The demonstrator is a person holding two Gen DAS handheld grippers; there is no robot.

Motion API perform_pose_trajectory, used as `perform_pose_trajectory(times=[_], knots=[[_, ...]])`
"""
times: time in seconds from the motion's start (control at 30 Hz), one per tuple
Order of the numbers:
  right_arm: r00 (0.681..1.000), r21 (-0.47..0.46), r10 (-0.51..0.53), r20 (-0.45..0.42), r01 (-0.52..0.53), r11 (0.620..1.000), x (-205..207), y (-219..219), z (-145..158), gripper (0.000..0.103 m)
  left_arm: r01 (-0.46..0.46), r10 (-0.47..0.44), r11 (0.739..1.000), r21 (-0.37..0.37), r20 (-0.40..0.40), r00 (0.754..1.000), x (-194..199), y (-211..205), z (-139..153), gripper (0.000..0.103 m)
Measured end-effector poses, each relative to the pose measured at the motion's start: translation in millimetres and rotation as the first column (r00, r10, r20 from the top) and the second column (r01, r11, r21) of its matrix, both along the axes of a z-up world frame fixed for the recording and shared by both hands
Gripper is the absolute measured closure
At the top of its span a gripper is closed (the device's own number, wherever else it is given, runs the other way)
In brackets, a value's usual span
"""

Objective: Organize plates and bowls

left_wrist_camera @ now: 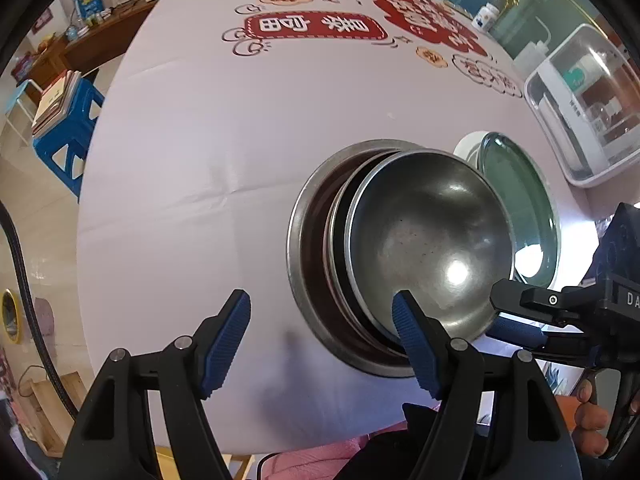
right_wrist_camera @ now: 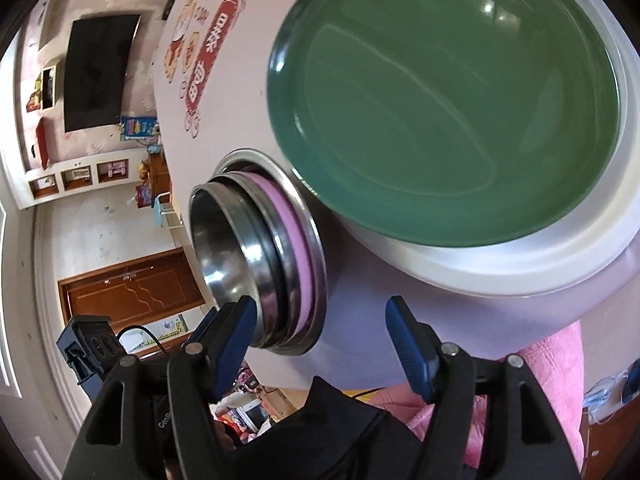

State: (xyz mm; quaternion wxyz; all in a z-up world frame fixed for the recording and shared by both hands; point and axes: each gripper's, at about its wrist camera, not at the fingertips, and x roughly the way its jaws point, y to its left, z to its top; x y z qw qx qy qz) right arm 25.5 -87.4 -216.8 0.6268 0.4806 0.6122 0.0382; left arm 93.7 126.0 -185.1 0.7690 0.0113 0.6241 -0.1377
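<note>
wall-mounted television (right_wrist_camera: 98, 72), wooden door (right_wrist_camera: 132, 292), blue stool (left_wrist_camera: 66, 136), pale floor (left_wrist_camera: 36, 216)

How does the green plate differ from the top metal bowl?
The green plate is wide, shallow and green; the top metal bowl is deeper, narrower and bare shiny steel. The plate lies on a white plate; the bowl sits nested in other bowls. Both are round and empty.

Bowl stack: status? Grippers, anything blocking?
Left gripper and right gripper open, empty. Steel bowls nested, top one tilted. Green plate on white plate beside them. Nothing blocking.
</note>
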Motion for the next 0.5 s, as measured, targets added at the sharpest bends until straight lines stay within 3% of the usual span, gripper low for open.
perform_pose_trajectory(times=[0.33, 0.5], knots=[[1.0, -0.008, -0.012, -0.019, 0.011, 1.0, 2.7, 0.7, -7.4, 0.037, 0.038, -0.038, 0.999, 0.001, -0.054, 0.998, 9.6, -8.6, -19.5, 0.031], [1.0, 0.006, -0.024, 0.018, 0.024, 1.0, 3.9, 2.0, -5.3, 0.053, 0.056, -0.056, 0.998, -0.004, -0.05, 0.997, 12.5, -13.9, -22.0, 0.031]])
